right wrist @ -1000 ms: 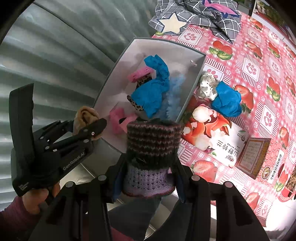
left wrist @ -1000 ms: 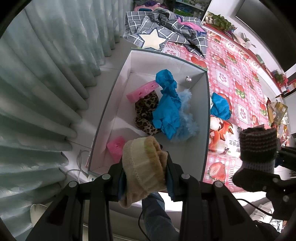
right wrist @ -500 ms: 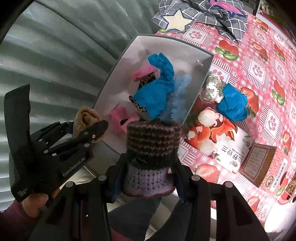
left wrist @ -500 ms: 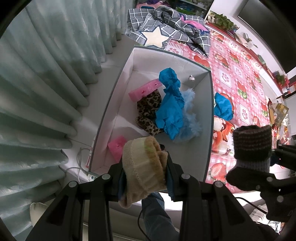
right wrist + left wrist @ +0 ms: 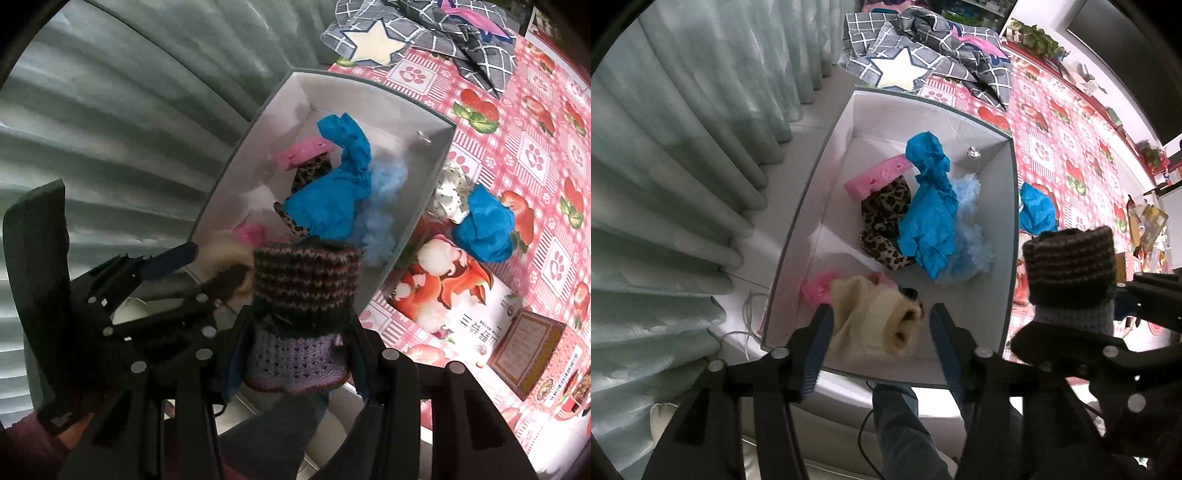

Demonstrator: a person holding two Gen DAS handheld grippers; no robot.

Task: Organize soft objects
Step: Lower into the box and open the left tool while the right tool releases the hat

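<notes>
Setting: pale curtains [image 5: 683, 155] hang to our left, and a white storage box [image 5: 1010, 236] sits beside a red strawberry-print tablecloth [image 5: 1067, 147].

Left wrist view, tongs: our left gripper [image 5: 881, 325] stands with its fingers spread wide over the near end of the box. The cream knitted sock [image 5: 875, 325] sits loose between them, touching the left finger at most.

Left wrist view, contents: a blue glove [image 5: 929, 221], leopard-print cloth [image 5: 884, 218], pale blue fluff [image 5: 971, 236] and pink sponge [image 5: 877, 177] already lie inside.

Right wrist view, tongs: our right gripper [image 5: 295, 339] is clamped on the striped knitted cuff [image 5: 304, 306], held just beside the box's near corner, above the rim.

Right wrist view, table: another blue glove [image 5: 484, 229] and a white dotted cloth [image 5: 450, 195] wait outside on the cloth, beside a printed packet [image 5: 458, 295].

Risk: we judge the sock may snag on the left finger or land on the near rim and tip out. The two tools are close, so swinging the cuff in could knock them together.

Change: half a second ago the left fingers were pinched on the sock; now they have parted and it has slumped lower. The right grip is unchanged.
</notes>
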